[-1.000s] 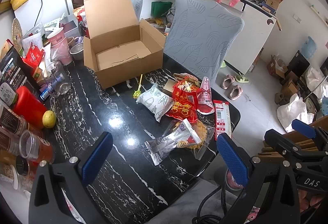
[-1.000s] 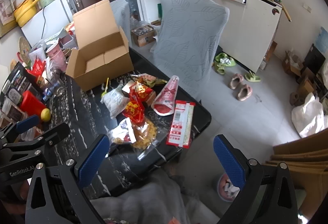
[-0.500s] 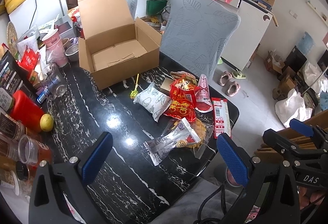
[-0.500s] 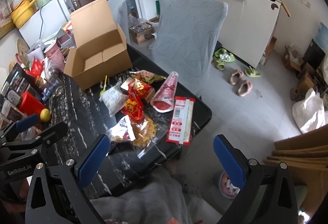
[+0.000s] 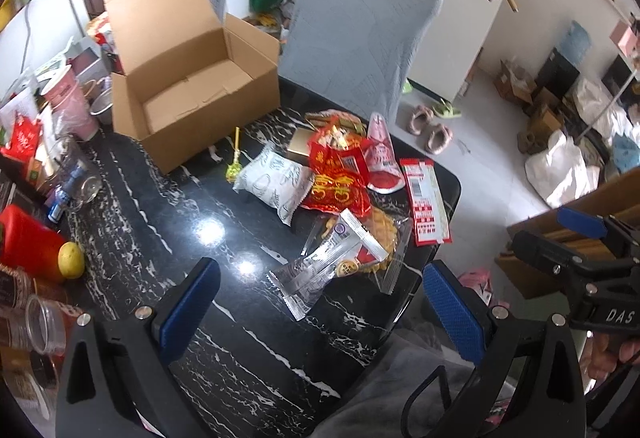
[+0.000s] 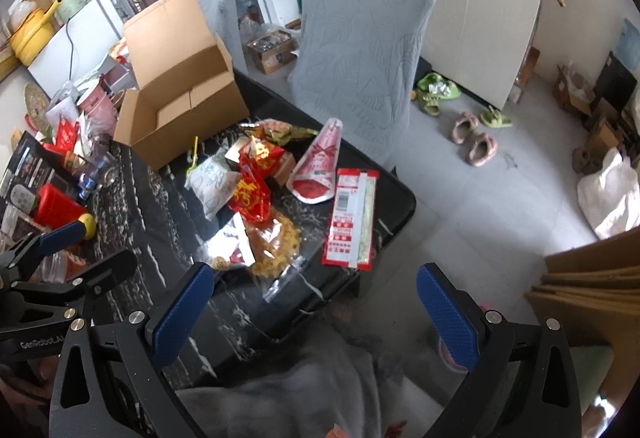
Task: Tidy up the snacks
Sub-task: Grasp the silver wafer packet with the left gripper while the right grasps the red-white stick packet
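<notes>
An open cardboard box stands at the far side of the black marble table; its floor is bare. In front of it lies a heap of snacks: a white pillow bag, a red foil bag, a pink cone pouch, a flat red-and-white packet, a clear wrapped snack and yellow crisps. My left gripper hangs open above the table's near edge. My right gripper is open too, over the table's near corner.
Jars, a red container, a lemon, a glass and a pink cup crowd the table's left side. A grey-covered chair stands behind the table. Slippers and bags lie on the floor at right.
Both grippers have shifted a little, so the box and snacks sit slightly differently in each view. Nothing on the table has moved. Both stay open.
</notes>
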Available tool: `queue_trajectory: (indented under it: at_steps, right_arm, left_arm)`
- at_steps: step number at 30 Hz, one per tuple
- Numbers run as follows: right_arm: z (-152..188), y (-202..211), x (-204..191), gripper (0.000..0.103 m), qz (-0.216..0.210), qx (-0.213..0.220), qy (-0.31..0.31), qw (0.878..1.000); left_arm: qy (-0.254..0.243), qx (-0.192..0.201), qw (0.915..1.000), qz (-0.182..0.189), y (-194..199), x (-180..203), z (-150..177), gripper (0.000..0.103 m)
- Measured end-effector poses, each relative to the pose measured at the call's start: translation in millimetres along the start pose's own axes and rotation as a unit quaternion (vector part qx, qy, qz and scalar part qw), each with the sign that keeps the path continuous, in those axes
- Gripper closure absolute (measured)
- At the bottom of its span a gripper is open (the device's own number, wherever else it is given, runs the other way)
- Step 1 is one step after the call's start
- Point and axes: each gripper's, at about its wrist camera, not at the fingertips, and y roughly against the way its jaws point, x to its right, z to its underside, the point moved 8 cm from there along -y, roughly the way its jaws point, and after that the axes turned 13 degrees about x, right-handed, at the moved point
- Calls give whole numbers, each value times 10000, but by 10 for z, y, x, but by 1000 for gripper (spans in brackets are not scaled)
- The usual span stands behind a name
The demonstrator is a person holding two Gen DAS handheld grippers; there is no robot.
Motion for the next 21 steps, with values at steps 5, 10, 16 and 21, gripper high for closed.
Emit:
queue_trajectory:
  at_steps: [5,10,16,21]
  right_arm:
    - [121,-170,27,0,-143,-294,-97,9994]
    - [203,-327,29,0,-209,-431,-136,9988]
    - [280,-559,24,0,-304,-588,-109,9977]
    - [289,-709,82,0,-304,-657,-53,9974]
  left_arm:
    - [-59,-238,9994,259,-199,1,66,0]
    - [-256,-383,9982,378,-396,-11,133,0]
    - [-422,-621,9958,524,-657,-1,258,1]
    - [-905,-707,9916,591,-855,71,368,10]
